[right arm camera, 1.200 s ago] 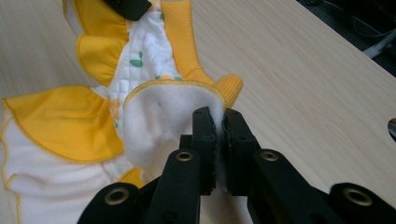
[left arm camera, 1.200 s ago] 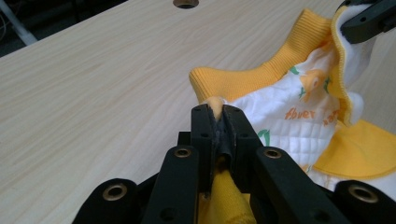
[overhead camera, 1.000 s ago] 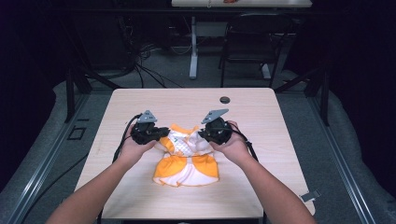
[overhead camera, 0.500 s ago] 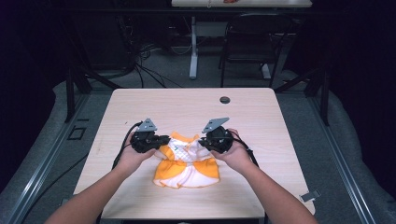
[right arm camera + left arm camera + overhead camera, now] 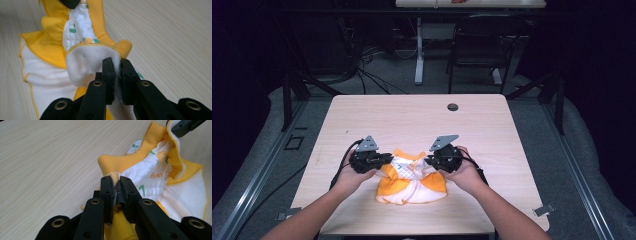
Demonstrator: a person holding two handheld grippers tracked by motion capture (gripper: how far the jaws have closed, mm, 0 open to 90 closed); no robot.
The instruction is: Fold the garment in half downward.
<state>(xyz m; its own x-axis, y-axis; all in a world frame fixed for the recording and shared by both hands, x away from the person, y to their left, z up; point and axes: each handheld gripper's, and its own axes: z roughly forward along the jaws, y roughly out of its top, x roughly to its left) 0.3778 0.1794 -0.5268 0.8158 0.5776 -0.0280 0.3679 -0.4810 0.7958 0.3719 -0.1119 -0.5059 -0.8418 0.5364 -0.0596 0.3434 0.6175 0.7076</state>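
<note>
A small orange and white garment [image 5: 412, 184] with green print lies bunched on the wooden table [image 5: 412, 115], near the front edge. My left gripper [image 5: 387, 160] pinches its orange ribbed edge at the left. In the left gripper view the jaws [image 5: 115, 180] have just been opening slightly, with the fabric [image 5: 147, 170] still caught between the pads. My right gripper [image 5: 428, 161] holds the opposite side. In the right gripper view [image 5: 116, 62] white fleecy lining [image 5: 82, 67] is squeezed between the jaws. The ribbed band hangs slack between the two grippers.
A dark round grommet [image 5: 452, 107] sits in the table near its far edge. Beyond the table stand a chair [image 5: 477, 55], a desk leg [image 5: 418, 55] and floor cables [image 5: 362, 75]. A small clamp [image 5: 543, 210] sticks out at the front right corner.
Both hands have come toward the near edge and sunk a little, carrying the garment's top edge with them. The garment now lies lower and closer to the front.
</note>
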